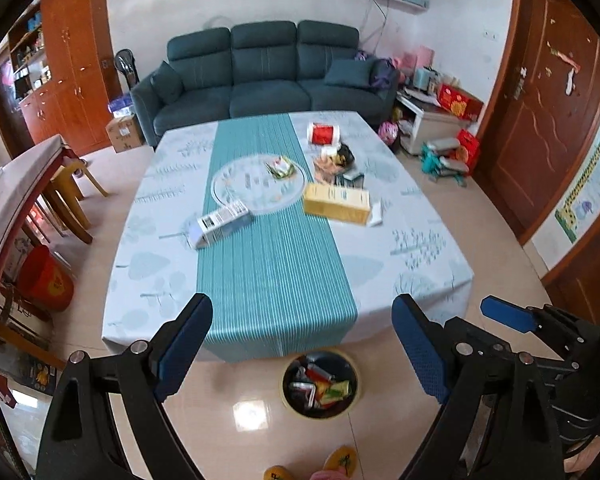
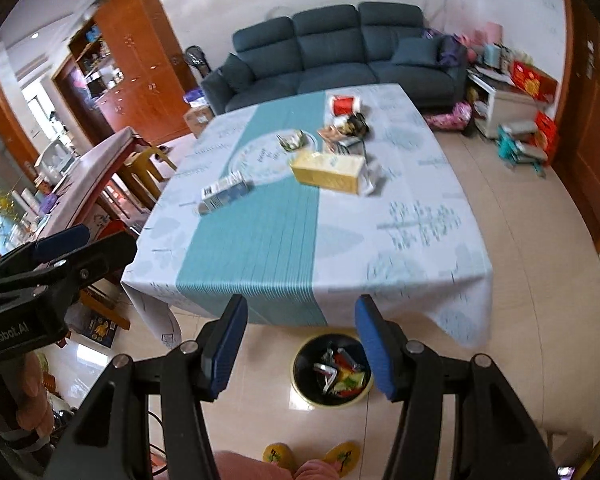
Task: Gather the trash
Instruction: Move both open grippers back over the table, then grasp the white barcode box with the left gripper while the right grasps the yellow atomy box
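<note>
A round trash bin with several wrappers in it stands on the floor by the table's near edge; it also shows in the right wrist view. On the table lie a yellow box, a white-grey carton, a red-labelled pack and loose wrappers. My left gripper is open and empty above the bin. My right gripper is open and empty beside it, also seen in the left wrist view.
The table has a white cloth with a teal runner and a clear round plate. A blue sofa stands behind it. A wooden table with stools and a red bucket are at left.
</note>
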